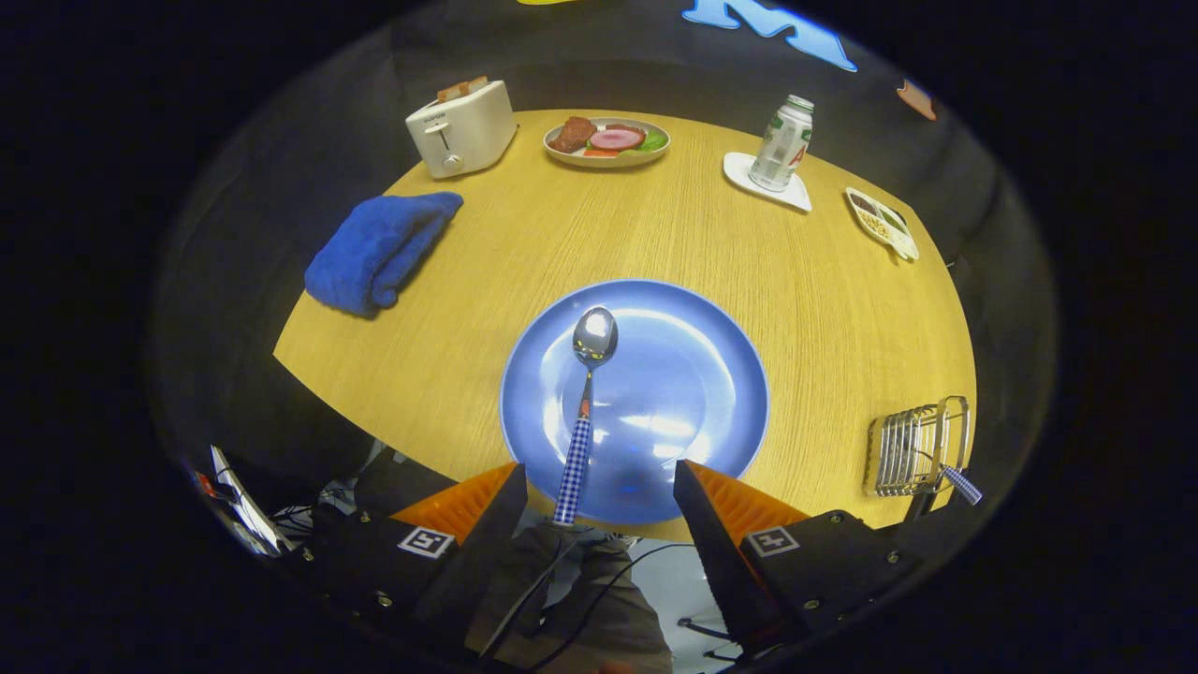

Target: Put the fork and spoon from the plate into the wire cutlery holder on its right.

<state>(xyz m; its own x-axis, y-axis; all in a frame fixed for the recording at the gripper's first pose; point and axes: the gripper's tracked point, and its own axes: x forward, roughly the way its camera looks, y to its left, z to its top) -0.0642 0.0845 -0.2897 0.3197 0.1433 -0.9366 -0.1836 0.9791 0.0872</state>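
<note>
One spoon is left on the plate; a checked handle, judged the fork's, is seen in the wire cutlery holder. Nothing is held between the parted fingers of the gripper.

a round wooden table stands before the booth's black cloth wall, glare overhead.

worktop round, wood-grain | toaster far left w/ bread in slots | blue towel bunched nr left edge | food plate far centre: meat, greens | can upright on white coaster | snack dish far right
</note>
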